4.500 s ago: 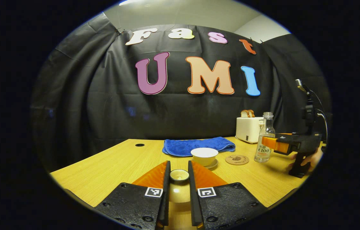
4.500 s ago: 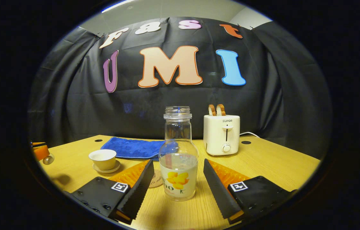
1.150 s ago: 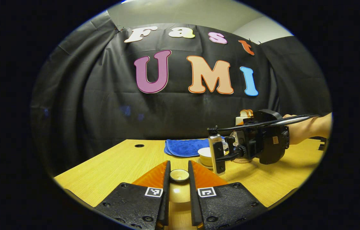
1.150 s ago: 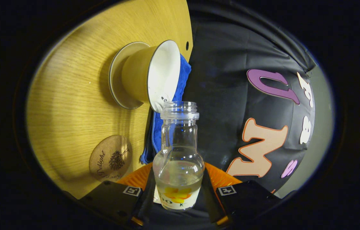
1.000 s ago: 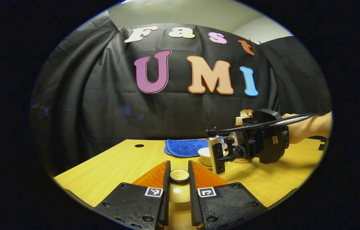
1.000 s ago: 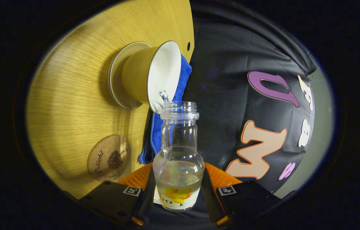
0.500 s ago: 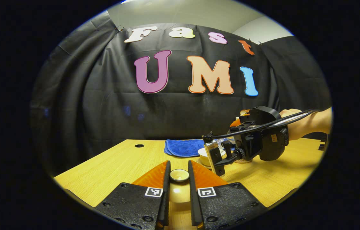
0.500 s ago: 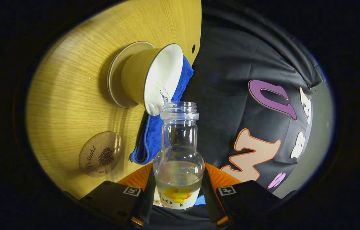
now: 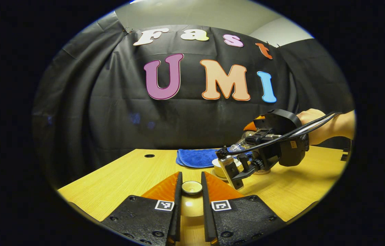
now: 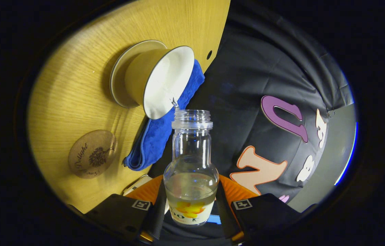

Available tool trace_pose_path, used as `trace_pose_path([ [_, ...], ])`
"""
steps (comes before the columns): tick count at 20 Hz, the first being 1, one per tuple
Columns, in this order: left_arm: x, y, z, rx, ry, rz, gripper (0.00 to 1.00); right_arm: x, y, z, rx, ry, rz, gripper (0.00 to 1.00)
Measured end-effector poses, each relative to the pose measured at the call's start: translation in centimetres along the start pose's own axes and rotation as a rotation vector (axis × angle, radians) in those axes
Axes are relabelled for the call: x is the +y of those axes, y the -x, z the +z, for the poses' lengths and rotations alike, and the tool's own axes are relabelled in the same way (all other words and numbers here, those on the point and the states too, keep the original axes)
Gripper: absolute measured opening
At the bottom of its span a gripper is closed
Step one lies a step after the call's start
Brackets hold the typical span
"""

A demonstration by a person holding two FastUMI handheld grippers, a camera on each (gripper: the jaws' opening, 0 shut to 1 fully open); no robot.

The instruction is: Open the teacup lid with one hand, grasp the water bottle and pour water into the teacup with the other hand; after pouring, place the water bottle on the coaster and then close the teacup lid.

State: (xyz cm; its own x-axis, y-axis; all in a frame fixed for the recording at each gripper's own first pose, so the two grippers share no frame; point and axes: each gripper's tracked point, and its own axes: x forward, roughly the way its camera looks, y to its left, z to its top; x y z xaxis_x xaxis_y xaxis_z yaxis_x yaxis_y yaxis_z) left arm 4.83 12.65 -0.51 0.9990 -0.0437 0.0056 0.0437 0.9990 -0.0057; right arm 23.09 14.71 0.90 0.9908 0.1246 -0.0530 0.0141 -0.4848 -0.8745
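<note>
**Water going from bottle to cup, lid held off to the side**

The right gripper has its two fingers pressed against the sides of the water bottle, clamping the lower body just where the yellow flower label sits. The bottle is tipped well over. In the right gripper view the table runs up the left side like a wall, which tells how far the gripper is rolled. The bottle's open mouth sits right at the rim of the teacup, and a thin thread of water crosses from the mouth into the cup's white inside. Some water is left in the bottle's lower half. The teacup stands on its saucer, uncovered.

Just beside the saucer lies the round cork coaster, bare, with a printed tree on it. A folded blue cloth lies behind the cup, touching or nearly touching the saucer's far edge.

From the left gripper view, the right gripper hangs tilted over the teacup, with a hand on its grip and a black cable running back along it. The blue cloth shows behind.

The left gripper is low over the near part of the table, well apart from the cup. Its fingers are drawn close together and pinch the knob of the teacup lid between them, the lid's body hanging below.
</note>
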Motion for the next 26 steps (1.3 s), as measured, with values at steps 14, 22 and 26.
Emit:
trace_pose_path([
  [14, 0.1, 0.1, 0.1, 0.001, 0.000, -0.001, 0.25, -1.2, 0.4, 0.9, -0.016, 0.065, -0.028, 0.72],
  [22, 0.0, 0.1, 0.1, 0.001, 0.000, 0.000, 0.25, -0.9, 0.1, 1.5, -0.017, 0.077, -0.024, 0.72],
  [26, 0.1, 0.1, 0.1, 0.001, 0.000, 0.001, 0.26, -0.5, 0.1, 2.2, -0.017, 0.067, -0.012, 0.72],
])
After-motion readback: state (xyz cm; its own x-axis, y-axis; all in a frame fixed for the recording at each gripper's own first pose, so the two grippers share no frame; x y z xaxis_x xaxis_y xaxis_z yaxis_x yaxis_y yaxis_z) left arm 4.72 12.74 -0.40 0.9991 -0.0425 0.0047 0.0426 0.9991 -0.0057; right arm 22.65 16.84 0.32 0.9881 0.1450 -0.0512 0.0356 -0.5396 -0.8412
